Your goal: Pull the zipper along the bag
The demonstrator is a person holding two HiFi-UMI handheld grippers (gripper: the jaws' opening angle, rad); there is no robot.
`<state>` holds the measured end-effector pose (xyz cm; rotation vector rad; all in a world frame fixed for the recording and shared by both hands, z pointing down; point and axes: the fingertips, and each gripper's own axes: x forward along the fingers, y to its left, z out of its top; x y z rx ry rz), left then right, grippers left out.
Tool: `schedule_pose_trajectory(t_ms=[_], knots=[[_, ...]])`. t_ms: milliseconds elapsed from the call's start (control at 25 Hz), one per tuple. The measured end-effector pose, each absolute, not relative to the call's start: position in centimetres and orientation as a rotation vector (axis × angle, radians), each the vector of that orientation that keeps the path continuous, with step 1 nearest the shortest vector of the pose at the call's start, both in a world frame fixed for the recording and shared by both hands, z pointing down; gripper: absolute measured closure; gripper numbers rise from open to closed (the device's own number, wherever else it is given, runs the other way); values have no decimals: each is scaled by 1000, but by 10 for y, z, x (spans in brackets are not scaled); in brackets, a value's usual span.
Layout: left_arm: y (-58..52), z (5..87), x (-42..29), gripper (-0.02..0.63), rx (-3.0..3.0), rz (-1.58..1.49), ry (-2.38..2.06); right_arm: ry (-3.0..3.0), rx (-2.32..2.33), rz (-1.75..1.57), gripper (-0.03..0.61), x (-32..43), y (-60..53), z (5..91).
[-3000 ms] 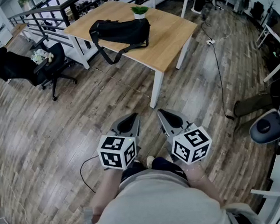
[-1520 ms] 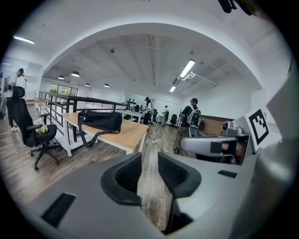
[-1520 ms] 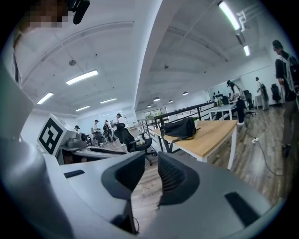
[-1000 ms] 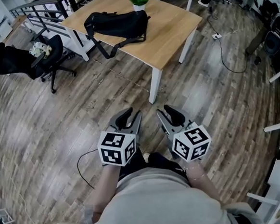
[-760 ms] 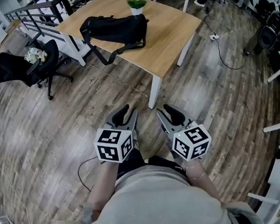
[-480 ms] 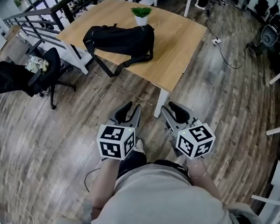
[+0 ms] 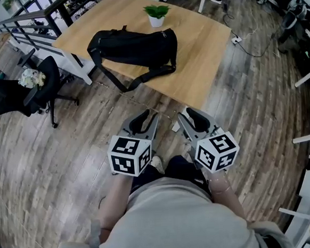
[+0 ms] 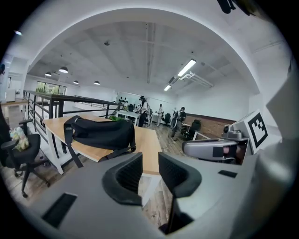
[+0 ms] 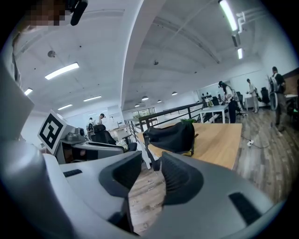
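The black bag (image 7: 138, 46) lies on its side across the far half of the wooden surface (image 7: 203, 53), well ahead of both grippers and touched by neither; its zipper is too small to make out. One strap (image 7: 112, 78) loops off the near edge of the surface and hangs toward the floor (image 7: 66, 144). A small potted plant (image 7: 157, 13) stands just beyond the bag, near the far edge. The left gripper (image 7: 145, 118) and the right gripper (image 7: 189, 115) are held side by side in front of the person's body, low over the floor just short of the surface's near corner, both pointing toward the bag. In the left gripper view the jaws stand apart with only the surface edge and floorboards showing through the gap. In the right gripper view the jaws are likewise parted and hold nothing, with the bag in the distance above them. A shoe (image 7: 157, 163) shows between the two grippers. To the left of the surface stands a black office chair (image 7: 39, 84) with a dark railing (image 7: 45, 17) behind it.
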<state>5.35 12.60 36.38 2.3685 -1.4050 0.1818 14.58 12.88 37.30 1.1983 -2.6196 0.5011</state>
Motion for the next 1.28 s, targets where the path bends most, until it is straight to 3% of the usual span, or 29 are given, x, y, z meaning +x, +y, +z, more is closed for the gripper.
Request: schedule_pose_trajectory(t_ms=[600, 1280], knots=[[73, 394, 9, 505, 2231, 169, -1477, -2573, 1137, 537, 456, 110, 56, 395], [-112, 373, 5, 505, 2278, 180, -1483, -2626, 1162, 497, 446, 105, -141, 375]])
